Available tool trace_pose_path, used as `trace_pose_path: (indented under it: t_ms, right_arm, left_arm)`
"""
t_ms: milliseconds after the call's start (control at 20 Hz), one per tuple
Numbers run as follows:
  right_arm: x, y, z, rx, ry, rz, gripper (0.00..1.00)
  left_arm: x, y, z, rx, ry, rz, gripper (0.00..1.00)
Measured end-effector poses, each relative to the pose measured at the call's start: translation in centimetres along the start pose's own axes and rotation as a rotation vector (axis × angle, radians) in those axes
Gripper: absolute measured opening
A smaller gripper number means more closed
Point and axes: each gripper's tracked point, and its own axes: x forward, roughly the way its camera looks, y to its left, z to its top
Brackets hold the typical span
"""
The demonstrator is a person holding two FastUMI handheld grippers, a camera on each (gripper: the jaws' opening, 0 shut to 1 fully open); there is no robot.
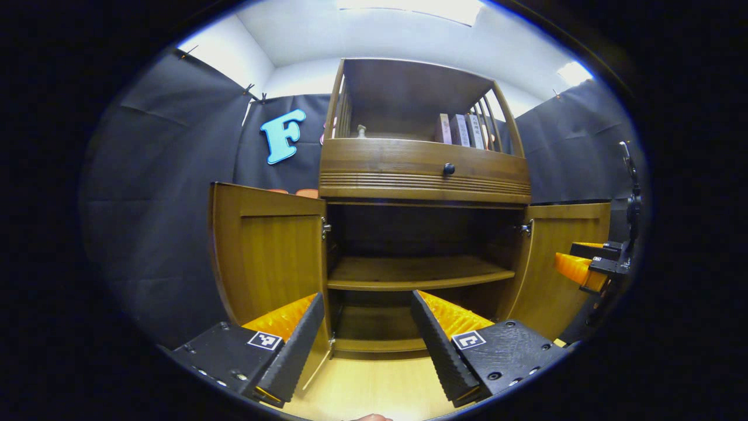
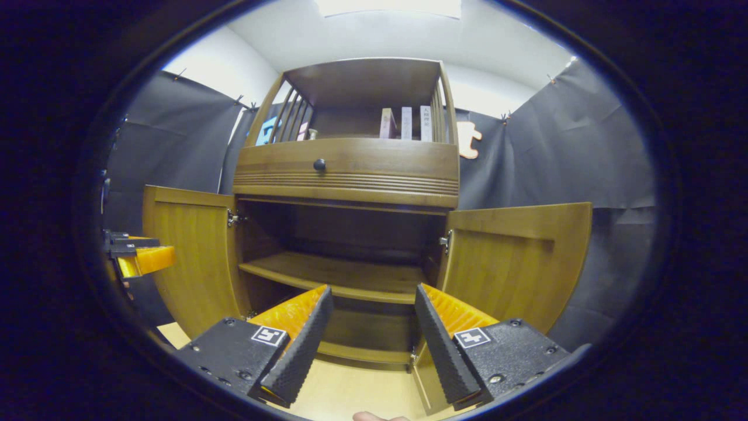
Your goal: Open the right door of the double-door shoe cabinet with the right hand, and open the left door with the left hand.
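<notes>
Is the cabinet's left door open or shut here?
Open: the left door stands swung outward, exposing the inner shelf.

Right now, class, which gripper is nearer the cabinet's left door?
Left. The left gripper sits right beside the left door, open and holding nothing; the right gripper sits across the cabinet, by the right door.

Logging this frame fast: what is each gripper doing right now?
Left gripper: open, holding nothing.
Right gripper: open, holding nothing.
</notes>
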Motion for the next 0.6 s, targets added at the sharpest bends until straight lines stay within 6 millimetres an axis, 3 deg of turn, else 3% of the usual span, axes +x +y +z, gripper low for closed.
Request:
trace_pose_path:
  t_ms: [300,350,450,500,600]
  right_arm:
    - [-0.8,-0.6,1.3,0.014,-0.021,-0.007,0.95]
    - [-0.9,-0.6,1.5,0.015,-0.024,-0.007,0.95]
    - [-0.9,-0.7,1.8,0.012,-0.029,-0.013,0.95]
    - [-1.0,-0.8,1.9,0.009,-0.030,-0.016,0.95]
    - [-1.3,-0.7,2.1,0.003,-0.033,-0.019,0.95]
  left_arm:
    - [0.6,-3.0,1.8,0.013,-0.032,-0.043,0.95]
    - [0.6,-3.4,1.9,0.014,-0.033,-0.048,1.00]
    - [0.8,-3.9,2.2,0.011,-0.036,-0.048,0.95]
    - [0.8,-4.3,2.2,0.006,-0.031,-0.051,1.00]
    - [1.0,-4.6,2.2,0.003,-0.029,-0.049,1.00]
